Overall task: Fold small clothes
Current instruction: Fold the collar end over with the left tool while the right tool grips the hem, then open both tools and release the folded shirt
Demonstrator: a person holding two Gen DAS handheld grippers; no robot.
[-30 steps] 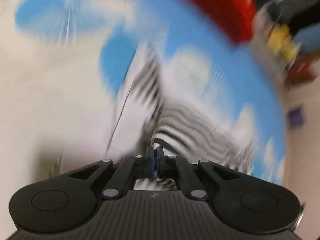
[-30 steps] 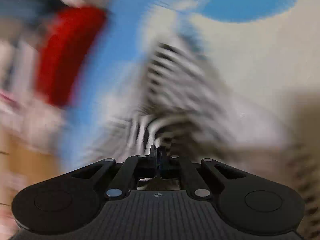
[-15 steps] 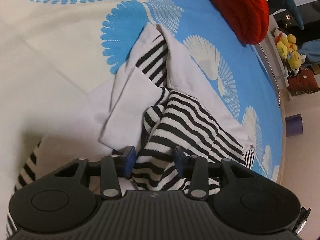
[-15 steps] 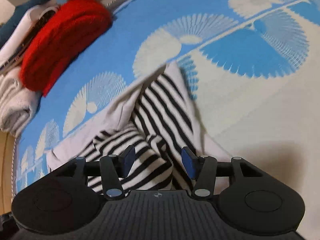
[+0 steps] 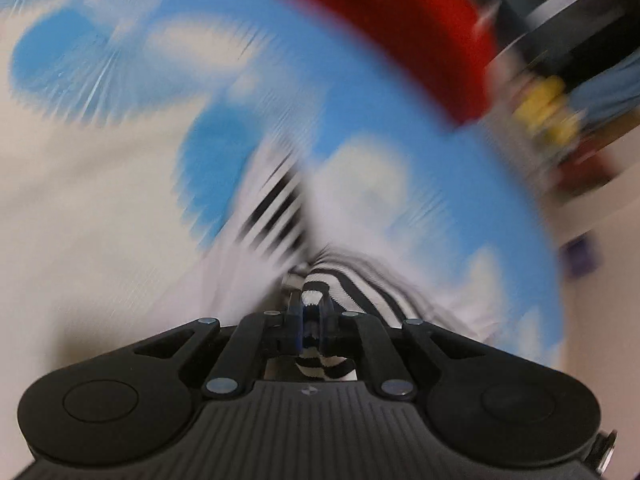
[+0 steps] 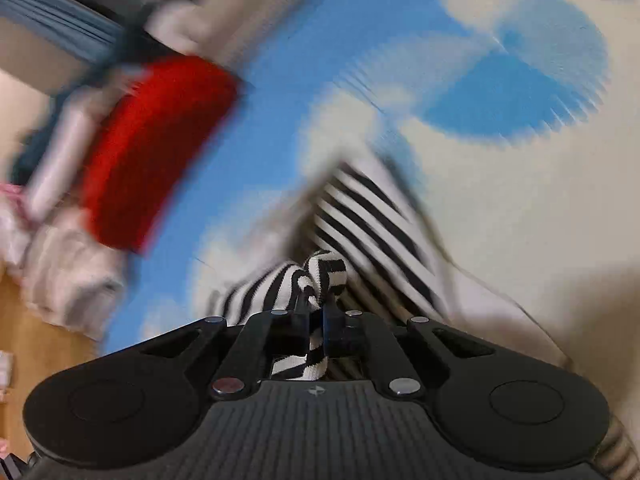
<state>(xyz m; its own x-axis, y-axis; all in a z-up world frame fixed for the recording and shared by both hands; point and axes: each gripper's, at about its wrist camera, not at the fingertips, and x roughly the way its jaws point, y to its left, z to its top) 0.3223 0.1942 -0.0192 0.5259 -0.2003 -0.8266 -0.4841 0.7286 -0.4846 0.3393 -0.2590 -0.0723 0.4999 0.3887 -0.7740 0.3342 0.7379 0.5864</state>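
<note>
A small black-and-white striped garment with white panels (image 5: 276, 216) lies crumpled on a blue and cream patterned bedspread (image 5: 100, 184). My left gripper (image 5: 310, 312) is shut on a bunched striped fold of it. In the right wrist view the same garment (image 6: 360, 216) stretches away from me, and my right gripper (image 6: 318, 308) is shut on another striped fold. Both views are blurred by motion.
A red knitted item (image 5: 400, 28) lies at the far edge of the bedspread and also shows in the right wrist view (image 6: 148, 148). Pale folded clothes (image 6: 68, 264) sit beside it. Yellow toys (image 5: 548, 108) and dark furniture stand beyond the bed.
Half a second ago both grippers were open over the striped folds. Now both have shut on the garment and are moving, so the views are blurred.
</note>
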